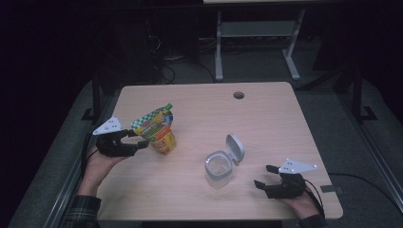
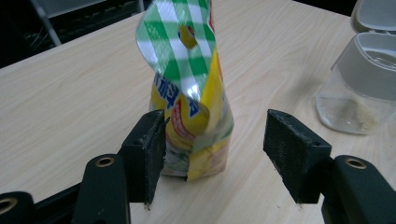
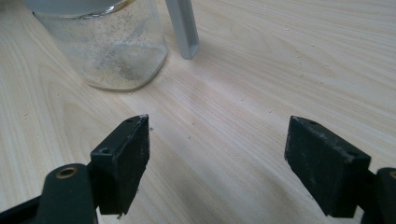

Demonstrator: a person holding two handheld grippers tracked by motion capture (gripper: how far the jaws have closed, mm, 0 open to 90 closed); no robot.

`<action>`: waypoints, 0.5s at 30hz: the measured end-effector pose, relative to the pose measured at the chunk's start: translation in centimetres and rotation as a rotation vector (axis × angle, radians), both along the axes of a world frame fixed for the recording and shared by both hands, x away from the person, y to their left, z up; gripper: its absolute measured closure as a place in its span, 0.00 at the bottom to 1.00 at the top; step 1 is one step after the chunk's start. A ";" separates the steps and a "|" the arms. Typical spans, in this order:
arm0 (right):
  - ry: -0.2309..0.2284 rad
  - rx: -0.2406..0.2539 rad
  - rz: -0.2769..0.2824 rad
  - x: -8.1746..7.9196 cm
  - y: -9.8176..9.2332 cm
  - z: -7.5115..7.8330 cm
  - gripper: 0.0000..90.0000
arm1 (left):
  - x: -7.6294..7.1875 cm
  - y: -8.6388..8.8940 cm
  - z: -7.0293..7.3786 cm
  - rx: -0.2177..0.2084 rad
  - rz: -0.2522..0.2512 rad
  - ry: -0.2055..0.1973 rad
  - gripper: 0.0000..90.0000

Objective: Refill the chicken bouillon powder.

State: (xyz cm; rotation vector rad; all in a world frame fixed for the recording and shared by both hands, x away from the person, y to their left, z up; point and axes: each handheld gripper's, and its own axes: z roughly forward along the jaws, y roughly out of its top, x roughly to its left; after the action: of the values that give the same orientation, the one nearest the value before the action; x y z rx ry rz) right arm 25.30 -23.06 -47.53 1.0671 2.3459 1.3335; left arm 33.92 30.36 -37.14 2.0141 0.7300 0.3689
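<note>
A yellow snack pouch (image 1: pixel 158 129) with a green-checked top stands on the wooden table (image 1: pixel 266 123), leaning a little. My left gripper (image 1: pixel 141 138) is open around its lower part. In the left gripper view the left pad (image 2: pixel 152 154) rests against the pouch (image 2: pixel 196 121), while the other pad stands apart from it. A clear jar (image 1: pixel 218 169) with its grey hinged lid (image 1: pixel 235 148) flipped up stands mid-table. My right gripper (image 1: pixel 264 175) lies to the right of the jar, open, with bare table between its pads (image 3: pixel 217 158). The jar (image 3: pixel 107 46) holds some crumbs.
A round cable hole (image 1: pixel 238 95) sits near the table's far edge. Beyond the table a grey desk frame (image 1: pixel 256 33) stands on the dark floor. The jar (image 2: pixel 359 84) is to the right of the pouch in the left gripper view.
</note>
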 end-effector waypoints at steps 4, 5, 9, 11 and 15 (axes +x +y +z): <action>0.000 0.001 0.000 0.0 -0.1 0.0 0.24 | 0.5 -0.6 0.2 -0.003 -0.004 -0.001 0.43; -0.001 0.002 0.000 0.0 -0.1 0.0 0.24 | 0.7 -0.8 0.2 -0.004 -0.003 -0.004 0.43; 0.001 0.001 -0.002 0.1 -0.1 -0.1 0.24 | 1.2 -1.2 0.3 -0.003 -0.009 -0.005 0.43; 0.001 0.002 -0.001 0.0 -0.1 -0.1 0.24 | 1.4 -1.3 0.3 0.000 -0.010 -0.005 0.44; 0.003 0.002 -0.002 0.1 -0.1 -0.1 0.24 | 1.7 -1.6 0.3 0.002 -0.004 -0.005 0.46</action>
State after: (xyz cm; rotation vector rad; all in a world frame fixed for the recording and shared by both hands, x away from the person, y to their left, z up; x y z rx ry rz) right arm 25.36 -23.15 -47.60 1.0721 2.3458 1.3347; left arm 35.66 28.80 -36.87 2.0158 0.7226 0.3725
